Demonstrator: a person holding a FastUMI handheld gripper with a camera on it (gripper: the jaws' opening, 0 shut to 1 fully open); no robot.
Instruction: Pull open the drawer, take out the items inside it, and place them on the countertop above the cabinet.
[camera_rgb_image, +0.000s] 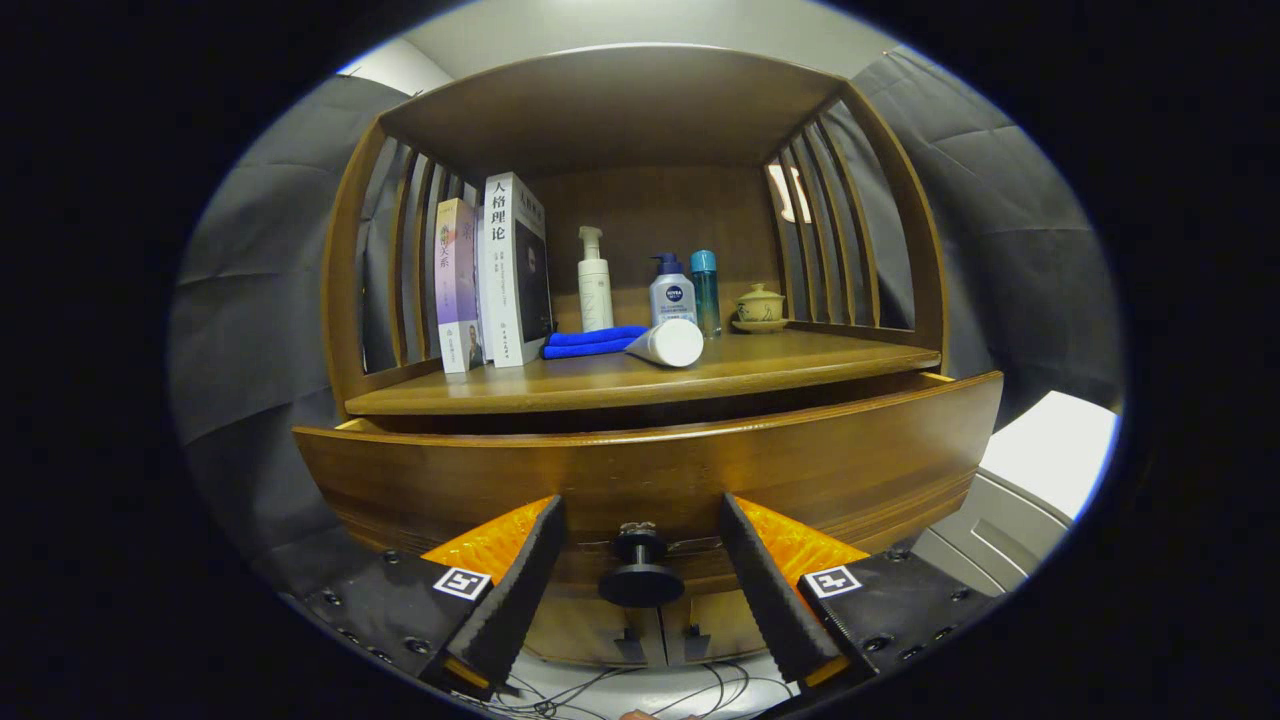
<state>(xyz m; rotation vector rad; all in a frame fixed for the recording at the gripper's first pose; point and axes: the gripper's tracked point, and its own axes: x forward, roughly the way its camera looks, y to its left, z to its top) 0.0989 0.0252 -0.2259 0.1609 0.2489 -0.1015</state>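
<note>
Gripper: the gripper (640, 585) sits at the bottom centre of the frame with its two fingers spread wide and gripping nothing.
Knob: a dark round knob (640, 575) stands in the gap between the fingers without touching either, so they appear lined up to straddle it.
Drawer: the wooden drawer (650, 480) fills the lower middle of the frame; its front stands forward of the shelf edge, so it looks partly pulled out. The camera sits too low to see its inside.
Countertop: the wooden countertop (640, 375) lies just above the drawer, in the middle of the frame, framed by slatted sides and a top board.
Already on it: two upright books (495, 270) lean at the left; a folded blue cloth (590, 342) and a white tube (668, 343) lie on their sides at centre; three bottles (650, 285) stand behind them; a small lidded cup (760, 305) sits at the right.
Free space: the front strip of the countertop is bare and seems the natural landing place for the drawer's items.
Likely step: closing on the knob to pull further, judging by the alignment.
</note>
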